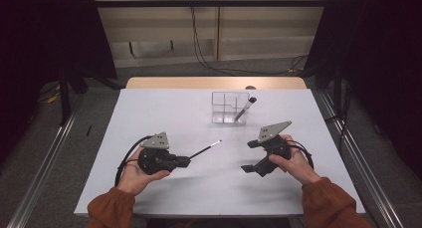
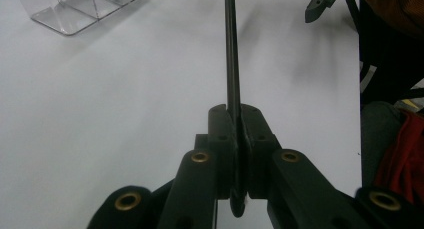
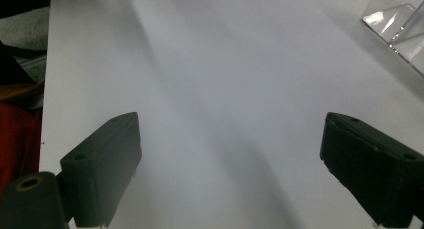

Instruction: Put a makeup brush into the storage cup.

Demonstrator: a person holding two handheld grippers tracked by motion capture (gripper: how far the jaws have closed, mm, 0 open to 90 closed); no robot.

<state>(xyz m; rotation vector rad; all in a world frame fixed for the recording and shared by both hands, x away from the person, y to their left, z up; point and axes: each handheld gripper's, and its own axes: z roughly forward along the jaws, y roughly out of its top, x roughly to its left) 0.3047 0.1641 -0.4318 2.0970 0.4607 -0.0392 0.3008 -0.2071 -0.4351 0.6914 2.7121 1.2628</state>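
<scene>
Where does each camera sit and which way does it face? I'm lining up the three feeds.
High view: above the person's side, looking forward and down on the white table; forearms, hands, both tongs.
Left gripper view: on the left tongs, along shut jaws clamping a thin black pen.
Right gripper view: on the right tongs, open.
All share the clear plastic divided holder.

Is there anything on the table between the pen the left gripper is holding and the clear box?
Nothing visible. The left gripper is shut on a thin black pen that points toward the clear box, and the table between them is bare. Another pen already leans inside the box.
</scene>
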